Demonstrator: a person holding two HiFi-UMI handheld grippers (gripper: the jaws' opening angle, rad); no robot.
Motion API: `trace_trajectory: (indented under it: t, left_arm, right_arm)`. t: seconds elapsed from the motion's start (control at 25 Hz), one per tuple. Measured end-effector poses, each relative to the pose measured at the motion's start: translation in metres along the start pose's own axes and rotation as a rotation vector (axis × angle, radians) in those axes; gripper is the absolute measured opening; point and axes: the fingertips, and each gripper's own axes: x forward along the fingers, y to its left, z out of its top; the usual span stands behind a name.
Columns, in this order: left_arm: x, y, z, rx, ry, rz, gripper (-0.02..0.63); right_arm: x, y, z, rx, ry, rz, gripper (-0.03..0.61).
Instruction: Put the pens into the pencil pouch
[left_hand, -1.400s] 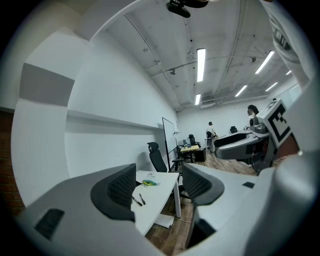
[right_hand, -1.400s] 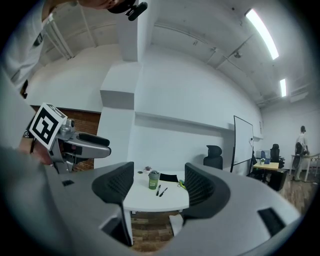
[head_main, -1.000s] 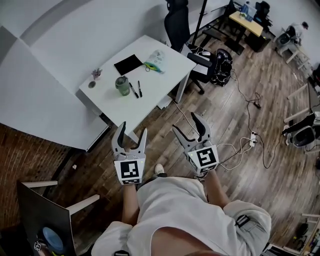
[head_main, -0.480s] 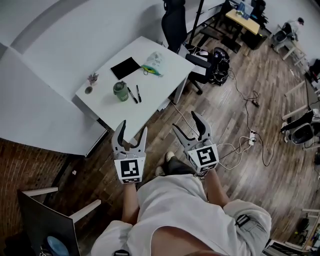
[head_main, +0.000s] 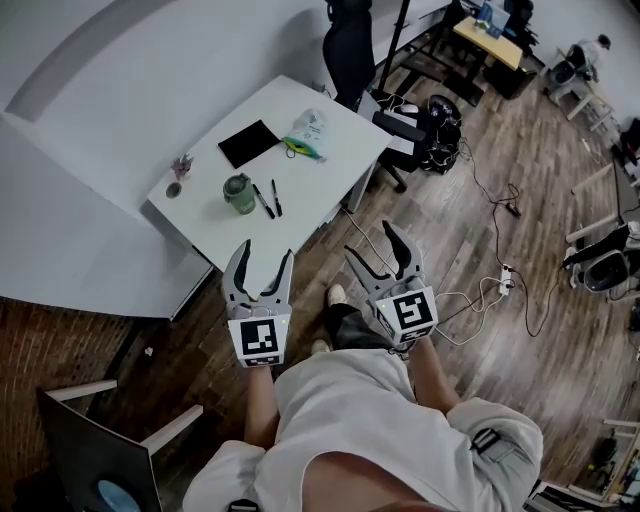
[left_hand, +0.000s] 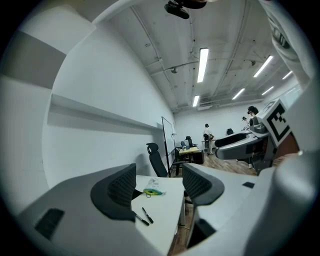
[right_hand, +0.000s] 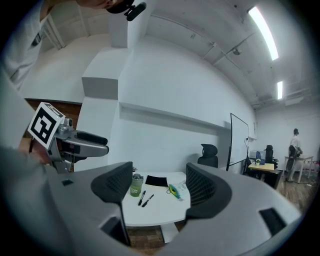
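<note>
Tools both empty: left tool (head_main: 264, 252) and right tool (head_main: 372, 244) gape wide, nothing between jaws, well short of white bench (head_main: 335, 165). Two black pens (head_main: 263, 201) lie flat mid-bench, side by side. Flat black pencil pouch (head_main: 249, 143) at their 11 o'clock, apart. Risk: green lidded tumbler (head_main: 239, 194) sits just at pens' 9 o'clock, so wide jaws may tip it. Thin pens may skid or roll toward near edge.
</note>
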Motion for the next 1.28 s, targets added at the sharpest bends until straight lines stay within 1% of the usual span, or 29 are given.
trace_trajectory:
  t: [0.64, 1.28]
  left_arm:
    - [0.103, 0.029, -0.001, -0.001, 0.025, 0.048, 0.282]
    - [0.192, 0.037, 0.014, 0.013, 0.038, 0.127, 0.284]
  right_arm:
    - [0.096, -0.070, -0.006, 0.017, 0.008, 0.047, 0.326]
    - [0.170, -0.141, -0.002, 0.031, -0.025, 0.124, 0.325]
